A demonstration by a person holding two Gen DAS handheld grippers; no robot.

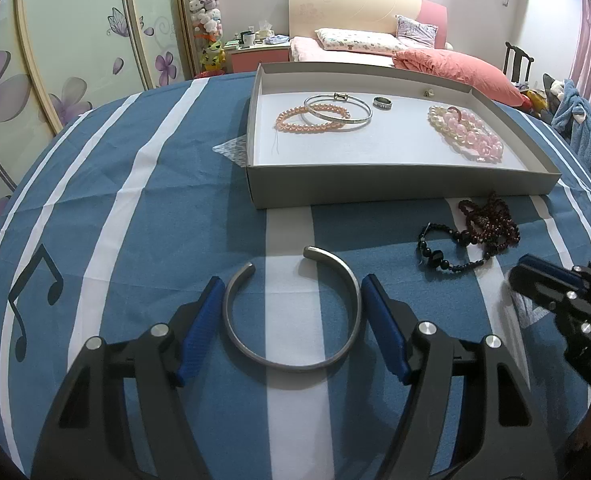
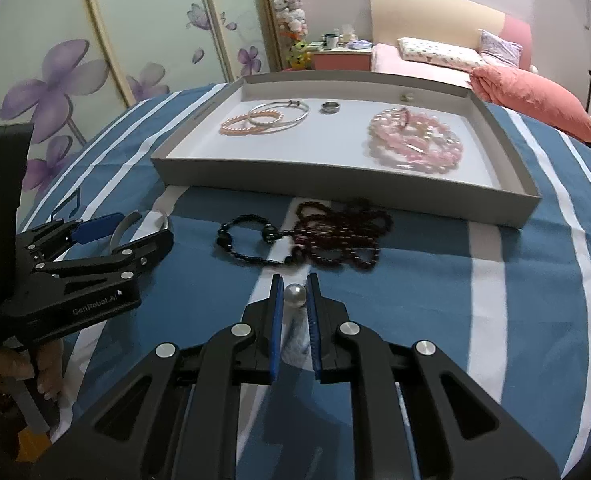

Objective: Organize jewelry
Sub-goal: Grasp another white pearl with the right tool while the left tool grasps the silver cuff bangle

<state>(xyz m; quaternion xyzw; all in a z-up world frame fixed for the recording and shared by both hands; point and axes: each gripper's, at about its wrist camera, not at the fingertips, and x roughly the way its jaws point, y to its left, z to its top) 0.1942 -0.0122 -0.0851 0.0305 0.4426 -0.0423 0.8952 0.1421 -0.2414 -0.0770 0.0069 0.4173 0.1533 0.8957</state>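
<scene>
An open silver cuff bangle [image 1: 291, 312] lies on the blue striped cloth between the fingers of my left gripper [image 1: 291, 284], which is open around it without touching. My right gripper [image 2: 294, 280] is shut on a small pearl bead [image 2: 294, 295] just above the cloth. A black bead bracelet [image 2: 251, 240] and a dark red bead strand [image 2: 343, 236] lie in front of it. The grey tray [image 2: 335, 196] holds a peach bead bracelet [image 1: 311, 120], a thin silver bangle [image 1: 337, 114], a ring [image 1: 382, 103] and pink bead strands [image 1: 467, 132].
The table is round and covered with a blue and white striped cloth [image 1: 167, 208]. A small earring [image 1: 428, 92] sits at the tray's far wall. A bed with pink bedding [image 1: 451, 64] and a wardrobe with flower doors [image 1: 55, 60] stand behind.
</scene>
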